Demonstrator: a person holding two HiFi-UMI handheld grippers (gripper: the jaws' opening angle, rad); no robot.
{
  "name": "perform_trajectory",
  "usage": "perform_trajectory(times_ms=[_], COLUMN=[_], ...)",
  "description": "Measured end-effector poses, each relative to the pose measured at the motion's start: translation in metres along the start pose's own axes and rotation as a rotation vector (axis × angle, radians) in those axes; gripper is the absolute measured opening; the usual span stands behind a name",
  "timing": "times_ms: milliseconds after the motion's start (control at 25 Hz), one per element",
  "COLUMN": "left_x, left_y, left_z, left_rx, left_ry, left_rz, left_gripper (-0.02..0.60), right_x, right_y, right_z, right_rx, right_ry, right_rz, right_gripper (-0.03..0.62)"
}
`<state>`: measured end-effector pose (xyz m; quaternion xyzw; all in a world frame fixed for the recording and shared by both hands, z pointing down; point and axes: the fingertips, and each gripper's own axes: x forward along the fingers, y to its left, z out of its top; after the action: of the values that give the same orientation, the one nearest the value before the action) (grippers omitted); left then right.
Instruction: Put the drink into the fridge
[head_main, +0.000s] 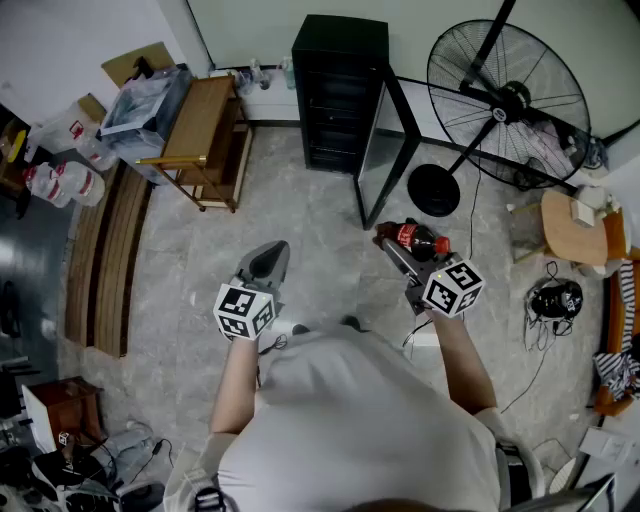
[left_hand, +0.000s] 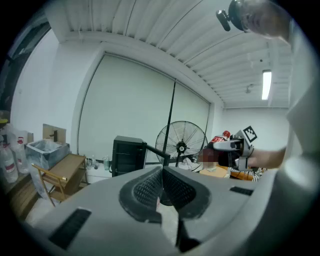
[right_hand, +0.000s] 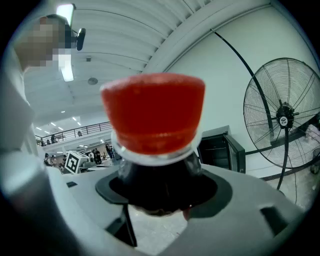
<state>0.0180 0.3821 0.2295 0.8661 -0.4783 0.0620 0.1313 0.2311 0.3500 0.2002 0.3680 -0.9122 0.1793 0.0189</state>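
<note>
Grey stone floor (head_main: 320, 230) fills the room, with a black fridge (head_main: 338, 90) standing well ahead of the right gripper (head_main: 400, 250) and a little to its left. The fridge door (head_main: 385, 150) is swung open towards that gripper. A big floor fan (head_main: 505, 95) stands ahead on its right.

The drink (head_main: 418, 238) is off the floor, clamped in the right gripper. In the right gripper view the jaws sit wide around its dark body just under the neck. It is a clear plastic bottle of dark cola with a red cap (right_hand: 152, 112), a white ring under the cap and a red label. It looks full and rounded, so I judge the hold depends on the jaws keeping their squeeze on the curved shoulder.

The left gripper (head_main: 268, 258) hangs to the left of the right one, its jaws together with nothing between them.

By my reading, the step in hand is carrying the drink to the fridge. It is picked up, the door is already open and nothing has gone inside yet. The next move calls for walking the right gripper forward, passing the door's edge. The bottle then has to be lined up with a shelf before the jaws let go. Which shelf has room cannot be told from here.
</note>
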Motion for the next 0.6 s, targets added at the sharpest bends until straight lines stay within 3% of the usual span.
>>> perform_trajectory(times_ms=[600], left_x=[0.015], left_y=[-0.031], left_z=[-0.002], left_rx=[0.002], left_ry=[0.001], left_rz=[0.032], left_gripper=[0.009], right_x=[-0.021], right_y=[-0.02], right_z=[0.005], right_rx=[0.002], right_ry=[0.0], right_rz=[0.049], right_gripper=[0.304])
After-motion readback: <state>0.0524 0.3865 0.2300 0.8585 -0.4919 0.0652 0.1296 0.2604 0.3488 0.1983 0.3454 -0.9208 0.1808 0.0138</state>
